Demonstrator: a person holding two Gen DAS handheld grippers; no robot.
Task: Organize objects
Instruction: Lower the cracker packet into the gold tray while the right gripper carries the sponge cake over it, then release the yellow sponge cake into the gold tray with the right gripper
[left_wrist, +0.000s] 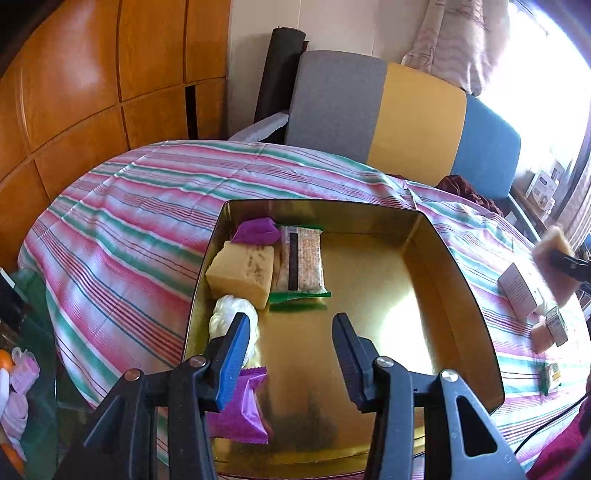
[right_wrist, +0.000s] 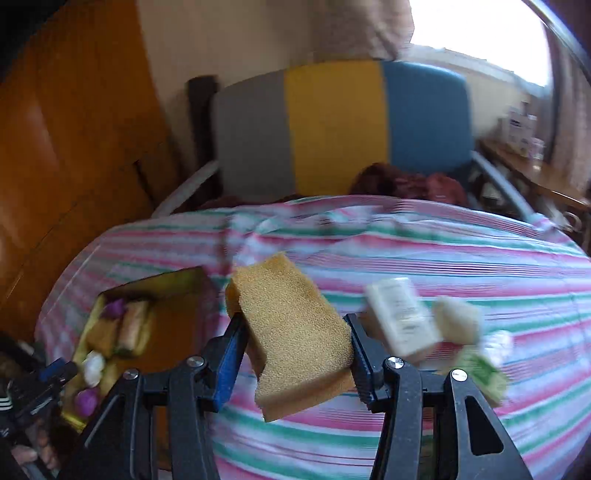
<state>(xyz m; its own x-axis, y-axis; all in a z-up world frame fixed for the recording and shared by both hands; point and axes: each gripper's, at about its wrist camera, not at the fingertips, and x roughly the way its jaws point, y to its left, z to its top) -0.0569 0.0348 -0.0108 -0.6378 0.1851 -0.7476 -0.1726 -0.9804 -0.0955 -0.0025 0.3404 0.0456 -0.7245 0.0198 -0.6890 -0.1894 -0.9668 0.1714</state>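
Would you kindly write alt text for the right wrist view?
The right claw grips a tan rectangular sponge above a pink-and-green striped cloth. A gold metal tin holding snacks sits at the left.

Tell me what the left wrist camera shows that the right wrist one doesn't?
Left only: the tin seen close, its contents sharp: a yellow block, a green-edged packet, purple wrappers, and the left gripper, its jaws apart over the tin's floor with nothing between them.
Right only: the right gripper gripping a sponge close up.
Both: the striped cloth, the chair, a white box, the tin.
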